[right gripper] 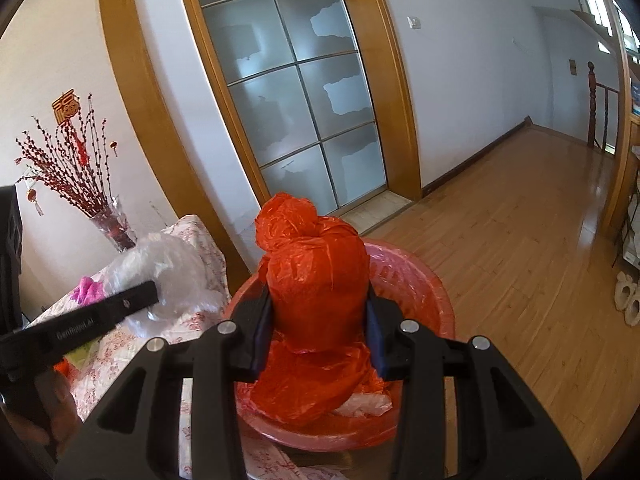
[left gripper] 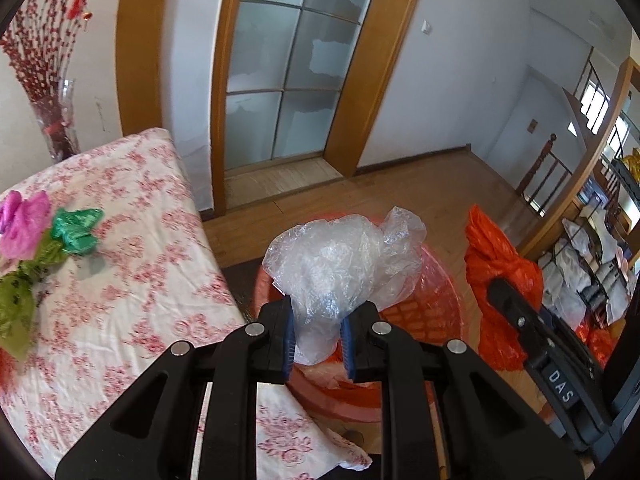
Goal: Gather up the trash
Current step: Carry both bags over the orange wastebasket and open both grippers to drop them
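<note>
Two crinkled plastic bags (left gripper: 340, 264), gripped.

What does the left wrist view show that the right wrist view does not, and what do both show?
Only the left wrist view shows the green bag and olive bag lying on the floral tablecloth.

Only the right wrist view shows the gold wall ornament and pale slippers on the floor.

Both show the left gripper shut on the clear bag, the right gripper shut on the orange bag, the red basket and the glass door.
</note>
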`<state>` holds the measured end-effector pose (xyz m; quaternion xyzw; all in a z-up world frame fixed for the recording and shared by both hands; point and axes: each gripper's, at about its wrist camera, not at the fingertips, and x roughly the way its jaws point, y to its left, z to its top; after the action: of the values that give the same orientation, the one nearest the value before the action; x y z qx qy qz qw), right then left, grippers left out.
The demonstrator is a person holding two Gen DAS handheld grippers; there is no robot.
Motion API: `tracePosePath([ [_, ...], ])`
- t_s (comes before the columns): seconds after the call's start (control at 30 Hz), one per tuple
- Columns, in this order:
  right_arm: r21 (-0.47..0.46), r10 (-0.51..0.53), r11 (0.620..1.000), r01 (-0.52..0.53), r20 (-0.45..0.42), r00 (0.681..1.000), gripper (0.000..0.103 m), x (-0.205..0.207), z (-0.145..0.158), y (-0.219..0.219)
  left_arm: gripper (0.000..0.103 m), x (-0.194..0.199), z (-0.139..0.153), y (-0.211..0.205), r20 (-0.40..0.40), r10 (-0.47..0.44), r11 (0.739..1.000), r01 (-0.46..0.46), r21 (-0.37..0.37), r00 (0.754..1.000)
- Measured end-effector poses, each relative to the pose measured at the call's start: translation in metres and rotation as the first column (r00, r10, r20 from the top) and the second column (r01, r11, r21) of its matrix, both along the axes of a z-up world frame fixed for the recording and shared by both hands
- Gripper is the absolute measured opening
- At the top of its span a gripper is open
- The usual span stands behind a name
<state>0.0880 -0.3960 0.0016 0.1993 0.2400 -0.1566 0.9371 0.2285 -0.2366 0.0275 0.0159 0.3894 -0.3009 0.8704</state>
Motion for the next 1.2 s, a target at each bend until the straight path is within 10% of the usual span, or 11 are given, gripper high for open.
tracePosePath([
  [0.67, 0.096, -0.017, 0.995, 0.021, -0.038, 0.999, 0.045, 0.029, -0.032, -0.033, 0.02, 0.006, -0.05, -0.037, -0.125, -0.063, 0.997, 0.068, 0.04, 0.99],
  [1.2, 0.079, -0.047, 0.996, 0.052, -0.058, 0.997, 0.058, 0.024, -0.034, -0.032, 0.049, 0.01, -0.056, -0.017, -0.153, -0.024, 0.999, 0.031, 0.044, 0.988],
])
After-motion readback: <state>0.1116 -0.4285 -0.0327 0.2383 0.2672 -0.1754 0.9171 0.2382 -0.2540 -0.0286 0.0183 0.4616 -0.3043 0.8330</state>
